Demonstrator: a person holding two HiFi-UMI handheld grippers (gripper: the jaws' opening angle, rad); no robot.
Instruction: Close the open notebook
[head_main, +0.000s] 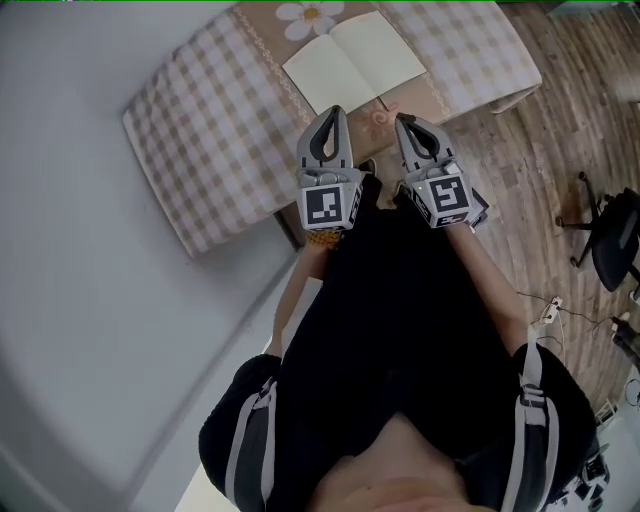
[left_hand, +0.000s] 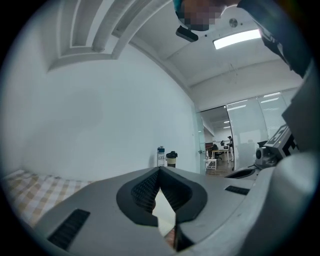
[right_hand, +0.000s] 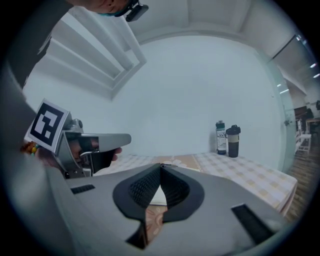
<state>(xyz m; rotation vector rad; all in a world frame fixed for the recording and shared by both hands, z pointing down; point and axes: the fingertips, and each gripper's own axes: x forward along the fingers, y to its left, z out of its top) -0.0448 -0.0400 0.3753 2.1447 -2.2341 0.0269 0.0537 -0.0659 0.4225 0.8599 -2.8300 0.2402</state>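
The open notebook (head_main: 355, 60) lies flat with blank cream pages on the checked tablecloth of the table (head_main: 200, 130). My left gripper (head_main: 335, 112) and my right gripper (head_main: 403, 121) hover side by side over the table's near edge, just short of the notebook, pointing at it. Both are shut with nothing held. In the left gripper view the jaws of the left gripper (left_hand: 160, 170) meet at the tips, and a pale strip of the notebook (left_hand: 165, 210) shows below them. In the right gripper view the right gripper (right_hand: 160, 166) is likewise shut, with the notebook (right_hand: 156, 196) behind it.
Two bottles (right_hand: 221, 137) (right_hand: 233, 141) stand at the table's far side by the white wall. A black office chair (head_main: 612, 240) and a cable (head_main: 550, 312) are on the wooden floor to the right. A white wall (head_main: 80, 300) runs along the left.
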